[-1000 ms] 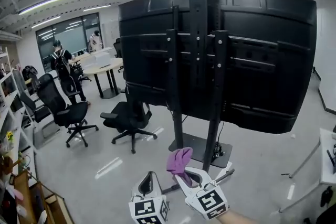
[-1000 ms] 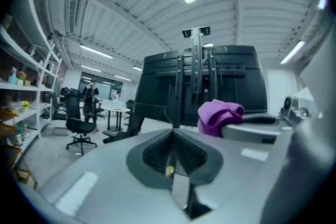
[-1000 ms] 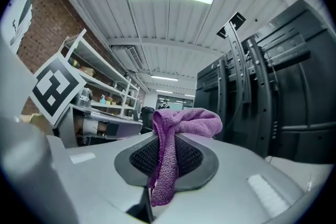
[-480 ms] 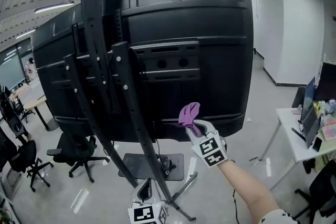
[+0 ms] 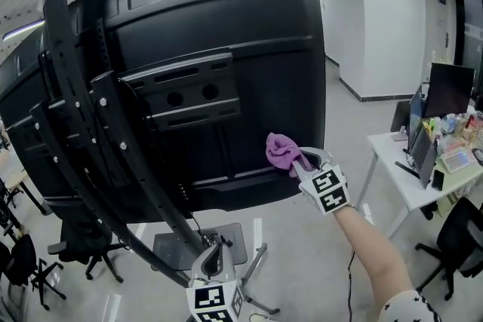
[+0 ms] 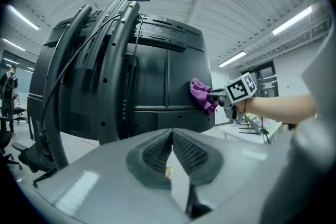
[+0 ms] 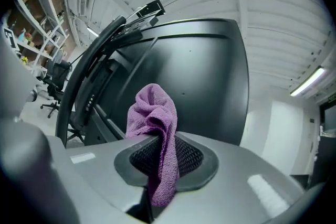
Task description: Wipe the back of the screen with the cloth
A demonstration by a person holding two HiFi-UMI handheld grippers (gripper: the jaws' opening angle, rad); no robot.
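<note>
The big black back of the screen point(image 5: 226, 34) on its stand fills the head view. My right gripper point(image 5: 300, 161) is shut on a purple cloth point(image 5: 281, 151), and the bunched cloth point(image 7: 152, 113) is held up at the panel's lower right part point(image 7: 199, 76), touching it or very nearly. From the left gripper view the cloth point(image 6: 201, 94) shows against the screen's right side point(image 6: 152, 81). My left gripper point(image 5: 214, 262) hangs low at the bottom of the head view, jaws shut with nothing between them, away from the screen.
The black mounting stand point(image 5: 83, 132) with its bolted rails runs down the screen's left half to a floor base point(image 5: 189, 245). A white desk point(image 5: 423, 170) with a monitor and clutter stands right. Office chairs point(image 5: 23, 260) sit at the far left.
I have moved round to the screen's right side. My right gripper rose with the cloth from low near the stand's base up to the panel's lower right. The left gripper stayed low.
</note>
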